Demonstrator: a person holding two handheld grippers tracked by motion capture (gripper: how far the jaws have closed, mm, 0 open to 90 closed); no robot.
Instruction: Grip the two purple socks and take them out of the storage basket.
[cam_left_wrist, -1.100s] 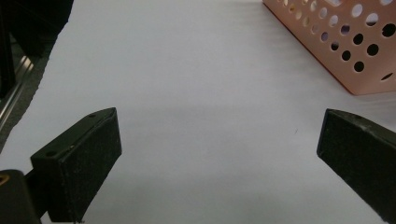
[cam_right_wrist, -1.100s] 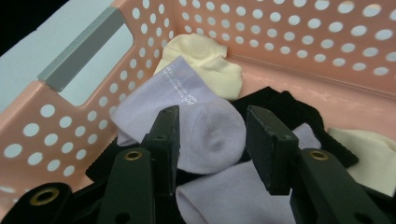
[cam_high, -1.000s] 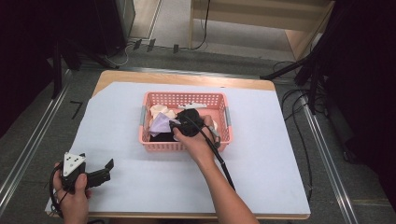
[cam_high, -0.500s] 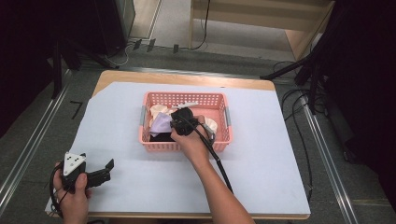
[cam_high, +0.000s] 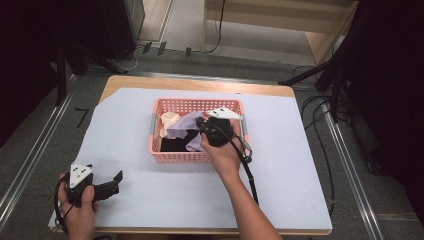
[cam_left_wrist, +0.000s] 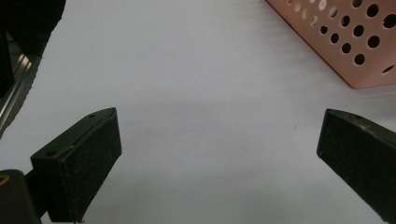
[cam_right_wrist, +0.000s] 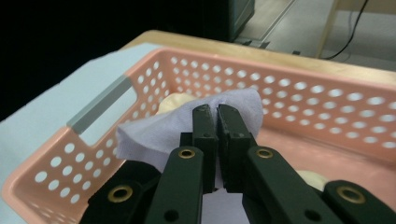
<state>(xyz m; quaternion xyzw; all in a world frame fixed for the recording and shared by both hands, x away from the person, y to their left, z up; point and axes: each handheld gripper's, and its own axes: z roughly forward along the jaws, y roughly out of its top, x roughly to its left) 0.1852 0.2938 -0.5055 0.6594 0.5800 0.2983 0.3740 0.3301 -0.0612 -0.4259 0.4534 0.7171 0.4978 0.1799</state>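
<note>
A pink perforated basket (cam_high: 160, 154) stands in the middle of the white table cover and holds cloths: a lavender one (cam_high: 181, 125), a cream one (cam_high: 168, 122) and a black one (cam_high: 172, 145). My right gripper (cam_high: 201, 124) is inside the basket, shut on the lavender cloth (cam_right_wrist: 163, 126), which is lifted and draped in front of its jaws (cam_right_wrist: 217, 114). My left gripper (cam_high: 119, 177) rests low near the front left of the table, open, with bare cover between its jaws (cam_left_wrist: 219, 140). A corner of the basket (cam_left_wrist: 345, 42) shows at upper right in the left gripper view.
The white cover (cam_high: 300, 165) spreads over a wooden table (cam_high: 200, 82). Cables (cam_high: 320, 110) and dark stands sit on the floor to the right. A metal rail (cam_high: 30, 160) runs along the left side.
My right gripper has shifted a little within the basket and raised the lavender cloth. The left gripper has stayed put.
</note>
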